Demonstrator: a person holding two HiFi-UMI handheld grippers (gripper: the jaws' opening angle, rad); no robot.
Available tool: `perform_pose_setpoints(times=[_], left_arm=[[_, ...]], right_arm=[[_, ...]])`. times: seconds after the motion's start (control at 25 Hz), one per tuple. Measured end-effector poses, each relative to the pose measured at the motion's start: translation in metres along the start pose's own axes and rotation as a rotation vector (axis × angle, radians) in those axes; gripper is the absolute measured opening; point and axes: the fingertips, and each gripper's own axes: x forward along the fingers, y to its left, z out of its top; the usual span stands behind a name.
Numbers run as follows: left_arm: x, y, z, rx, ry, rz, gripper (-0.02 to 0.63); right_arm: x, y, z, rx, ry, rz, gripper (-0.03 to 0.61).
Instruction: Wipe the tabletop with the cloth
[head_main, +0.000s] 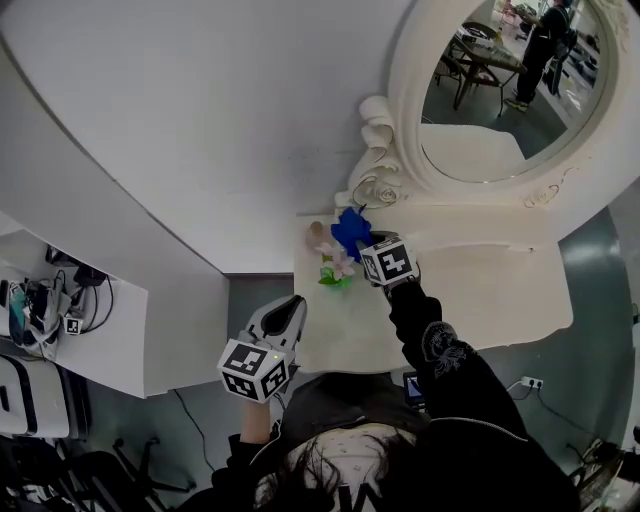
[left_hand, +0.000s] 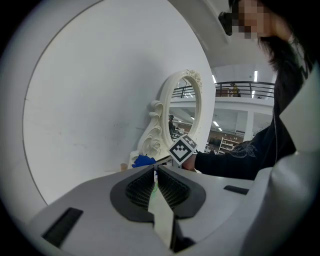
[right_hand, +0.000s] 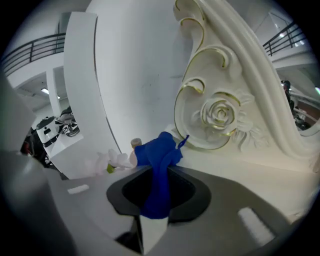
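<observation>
The blue cloth (head_main: 350, 230) is bunched up at the back left of the cream tabletop (head_main: 480, 290), beside the carved mirror base. My right gripper (head_main: 372, 243) is shut on it; in the right gripper view the blue cloth (right_hand: 159, 159) hangs pinched between the jaws of the right gripper (right_hand: 159, 170) and bulges above them. My left gripper (head_main: 290, 306) hovers off the table's front left edge, apart from the cloth. In its own view the left gripper (left_hand: 156, 172) is shut with nothing in it, and the blue cloth (left_hand: 144, 161) shows beyond.
Pale artificial flowers (head_main: 335, 268) and a small corked bottle (right_hand: 136, 143) stand just left of the cloth. The ornate oval mirror (head_main: 500, 90) rises at the table's back. A white side desk (head_main: 100, 340) with cables and devices lies to the left.
</observation>
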Motion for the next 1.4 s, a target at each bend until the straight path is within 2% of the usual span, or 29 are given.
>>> perform_pose_setpoints(times=[0.2, 0.44, 0.84, 1.16, 1.4], left_arm=[[-0.004, 0.011, -0.005, -0.043, -0.014, -0.007, 0.002], [-0.002, 0.008, -0.009, -0.065, -0.023, -0.032, 0.002], [0.022, -0.015, -0.012, -0.055, -0.006, -0.057, 0.002], [0.063, -0.071, -0.008, -0.017, 0.007, -0.074, 0.002], [0.108, -0.134, -0.009, -0.011, 0.016, -0.095, 0.002]], right_arm=[[0.004, -0.017, -0.009, -0.004, 0.026, -0.052, 0.087], [-0.002, -0.027, -0.014, -0.071, 0.011, -0.092, 0.086], [-0.025, -0.072, -0.030, -0.127, 0.017, -0.169, 0.086], [-0.062, -0.147, -0.053, -0.111, 0.010, -0.212, 0.086], [-0.091, -0.206, -0.072, -0.136, 0.013, -0.217, 0.086]])
